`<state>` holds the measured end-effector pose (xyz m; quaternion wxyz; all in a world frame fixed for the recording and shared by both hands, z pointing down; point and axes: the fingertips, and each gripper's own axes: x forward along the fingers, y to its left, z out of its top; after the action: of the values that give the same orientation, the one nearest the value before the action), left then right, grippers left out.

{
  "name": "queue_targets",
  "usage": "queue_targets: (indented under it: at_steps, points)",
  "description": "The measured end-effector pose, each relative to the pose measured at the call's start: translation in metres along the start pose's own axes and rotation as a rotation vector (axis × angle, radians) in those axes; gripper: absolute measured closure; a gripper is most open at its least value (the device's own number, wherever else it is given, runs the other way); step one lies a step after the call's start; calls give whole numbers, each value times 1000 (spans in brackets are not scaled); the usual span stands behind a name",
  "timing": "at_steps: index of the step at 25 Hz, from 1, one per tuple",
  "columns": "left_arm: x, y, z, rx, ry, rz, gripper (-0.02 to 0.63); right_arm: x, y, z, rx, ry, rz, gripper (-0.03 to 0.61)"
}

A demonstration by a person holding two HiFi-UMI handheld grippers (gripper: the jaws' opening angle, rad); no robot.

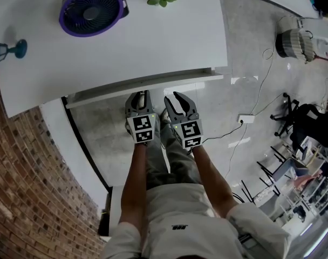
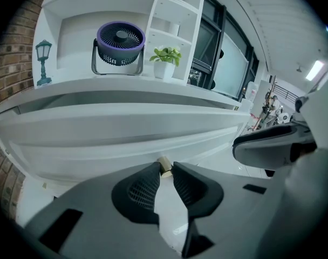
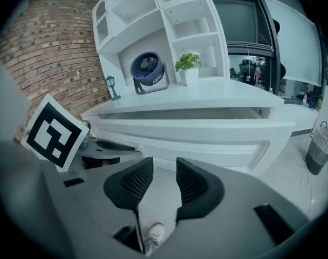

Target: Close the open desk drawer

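Head view: the dark print on the person's shirt (image 1: 178,226) is too small to read. Above a glossy grey floor (image 1: 250,85), the left gripper (image 1: 141,94) is pinched narrow on the brass knob (image 2: 165,167) of the drawer (image 2: 126,131), which juts slightly from under the white worktop (image 1: 126,42). The right gripper (image 3: 164,163) beside it stands slightly open and empty. Farther off, a purple fan (image 1: 91,9) sits on the worktop by a brick wall (image 1: 24,188).

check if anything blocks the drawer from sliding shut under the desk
Nothing visible does. The left tongs pinch the knob on the drawer, and no item shows in the gap between it and the desk.
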<state>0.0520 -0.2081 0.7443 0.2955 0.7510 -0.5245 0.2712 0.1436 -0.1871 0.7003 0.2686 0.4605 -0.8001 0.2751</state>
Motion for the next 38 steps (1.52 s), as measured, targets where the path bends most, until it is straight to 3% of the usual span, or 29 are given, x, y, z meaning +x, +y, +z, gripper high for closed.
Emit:
queue_targets:
  at_steps: [38]
  points:
    - [32, 19, 38, 32, -33, -36, 519, 16, -12, 29, 36, -31, -67, 443]
